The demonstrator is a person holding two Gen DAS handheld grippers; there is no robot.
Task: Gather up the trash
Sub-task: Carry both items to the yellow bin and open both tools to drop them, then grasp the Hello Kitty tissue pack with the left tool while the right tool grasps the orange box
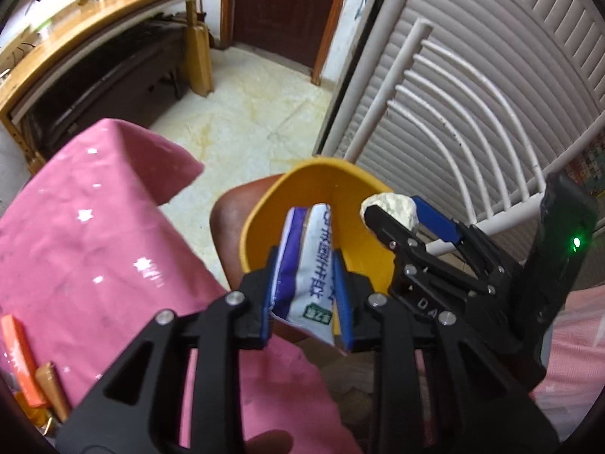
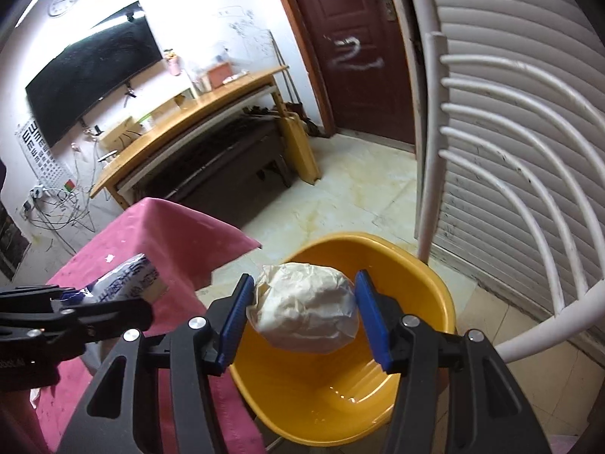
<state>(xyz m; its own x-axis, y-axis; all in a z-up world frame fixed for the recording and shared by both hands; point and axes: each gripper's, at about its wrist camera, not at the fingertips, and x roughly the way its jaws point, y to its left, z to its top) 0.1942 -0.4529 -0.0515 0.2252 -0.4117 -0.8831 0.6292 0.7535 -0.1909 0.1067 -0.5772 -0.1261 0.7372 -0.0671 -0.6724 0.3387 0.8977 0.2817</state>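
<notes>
trash: two pieces, both off the table and held over the yellow basin [image 2: 435,295], one in each of my grippers.
paper wad [image 2: 306,310]: crumpled white tissue, roundish and creased, a little translucent at its lower edge; it hangs above the open mouth of the basin.
right gripper [image 2: 302,319]: blue flat pads pressed on both sides of the wad, jaws about half apart around it; black slotted arms with silver pivot bolts.
carton [image 1: 302,265]: flattened, folded white and purple paperboard with printed characters and a small green label; its far end pokes over the near rim of the basin.
left gripper [image 1: 304,299]: jaws close together, blue pads clamped on the carton's lower part.
basin: glossy moulded plastic, rounded rim, smooth bare inside with a wet-looking shine at the bottom; it sits on a brown chair seat [image 1: 227,219], just beside the table's corner.
table: covered with a pink cloth [image 1: 94,208], matte, speckled with small white stars, draped in a fold at the far corner.
near left edge of the table: an orange box [image 1: 19,359] and a brown tapered thing beside it, which i cannot name.
chair back [image 2: 491,121]: white curved bars, chipped paint.
behind it: a ribbed white shutter [image 2: 529,19].
floor [image 1: 245,113]: pale marbled tile, stained yellow.
</notes>
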